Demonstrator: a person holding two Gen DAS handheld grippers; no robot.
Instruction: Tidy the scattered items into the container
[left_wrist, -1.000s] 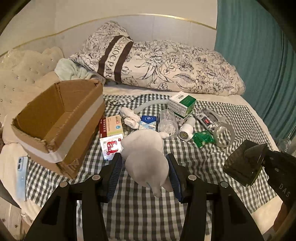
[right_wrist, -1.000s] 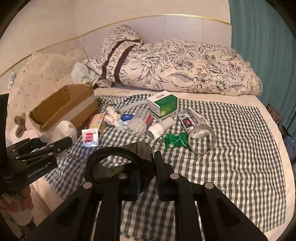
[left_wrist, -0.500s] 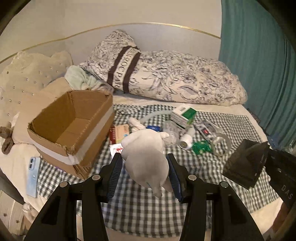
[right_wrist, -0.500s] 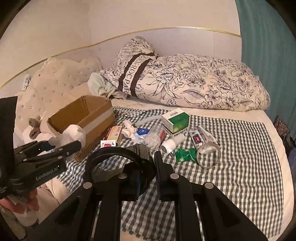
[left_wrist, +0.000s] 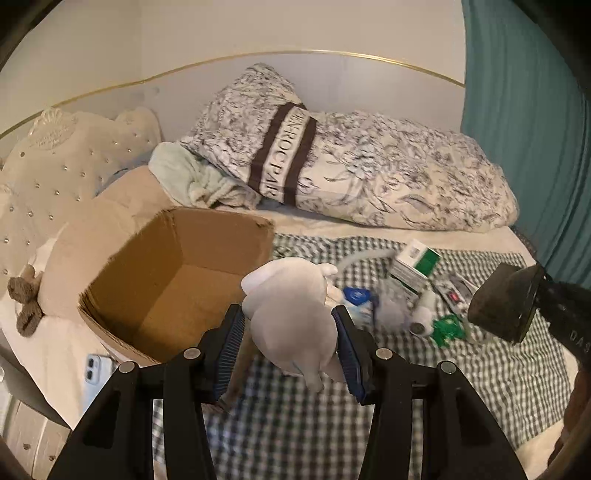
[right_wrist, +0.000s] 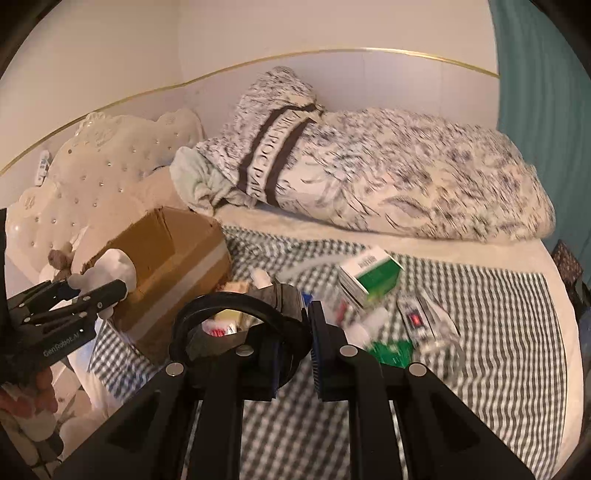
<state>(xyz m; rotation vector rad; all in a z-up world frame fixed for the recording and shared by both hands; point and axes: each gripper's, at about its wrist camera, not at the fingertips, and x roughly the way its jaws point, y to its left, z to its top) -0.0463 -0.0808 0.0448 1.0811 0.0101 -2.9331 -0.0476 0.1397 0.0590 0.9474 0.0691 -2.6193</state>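
In the left wrist view, the left gripper (left_wrist: 291, 339) is clamped on a white soft toy (left_wrist: 291, 317). Compared with a second ago the cardboard box (left_wrist: 177, 280) looks nearer, and its open inside is now just left of the toy. So I think the toy is almost ready to go in. The box stands at the left edge of the checked cloth (left_wrist: 443, 391).

In the right wrist view, the right gripper (right_wrist: 308, 345) has its fingers closed on the wall of a black tape roll (right_wrist: 240, 325). The small items, like the green and white carton (right_wrist: 371, 280), now look further away, near the middle of the cloth.
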